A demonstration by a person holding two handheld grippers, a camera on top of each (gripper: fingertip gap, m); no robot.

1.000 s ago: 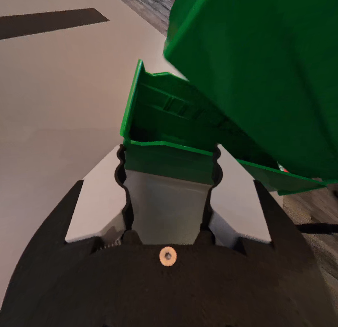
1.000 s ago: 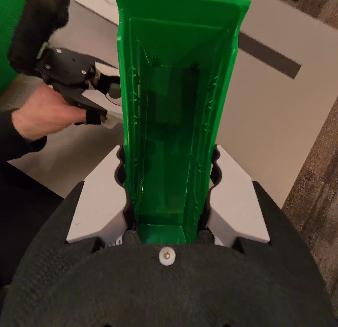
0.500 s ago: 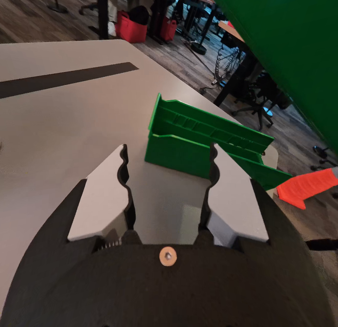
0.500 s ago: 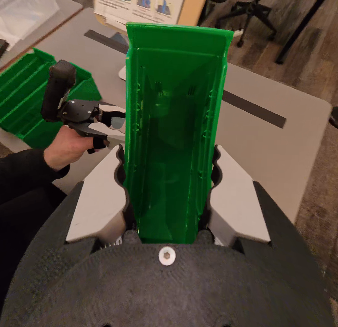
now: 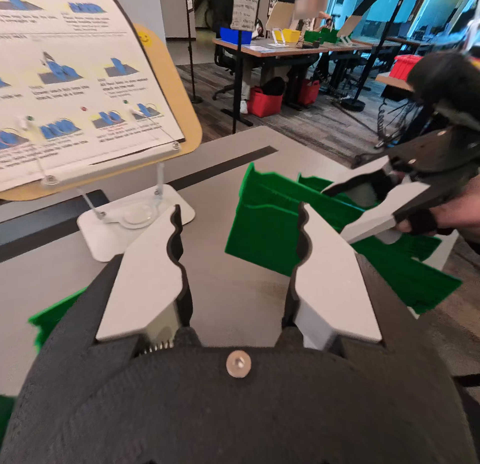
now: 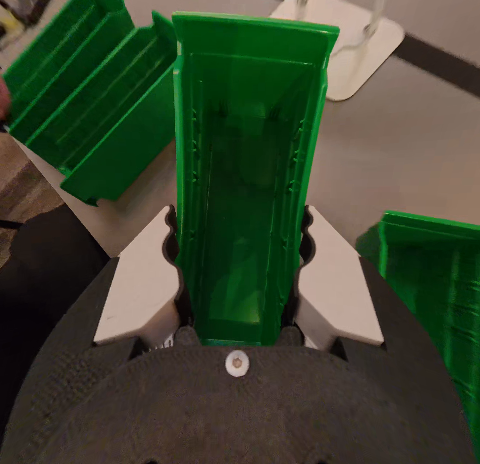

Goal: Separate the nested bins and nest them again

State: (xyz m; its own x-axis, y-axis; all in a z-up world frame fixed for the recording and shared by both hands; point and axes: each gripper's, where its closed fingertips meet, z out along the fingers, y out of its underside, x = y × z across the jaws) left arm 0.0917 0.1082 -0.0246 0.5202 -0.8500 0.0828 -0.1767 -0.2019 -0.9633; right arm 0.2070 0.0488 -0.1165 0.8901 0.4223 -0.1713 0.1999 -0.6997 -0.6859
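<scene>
So the right gripper is clamped on a green bin across its stiff side walls; looks light, slick plastic. Left gripper spread, empty.

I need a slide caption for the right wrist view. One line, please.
Right tongs clamp a green bin above the grey table, two more green bins side by side at left.

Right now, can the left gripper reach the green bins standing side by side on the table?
Probably yes: the left gripper is open and empty, with bare table between it and the green bins.
</scene>
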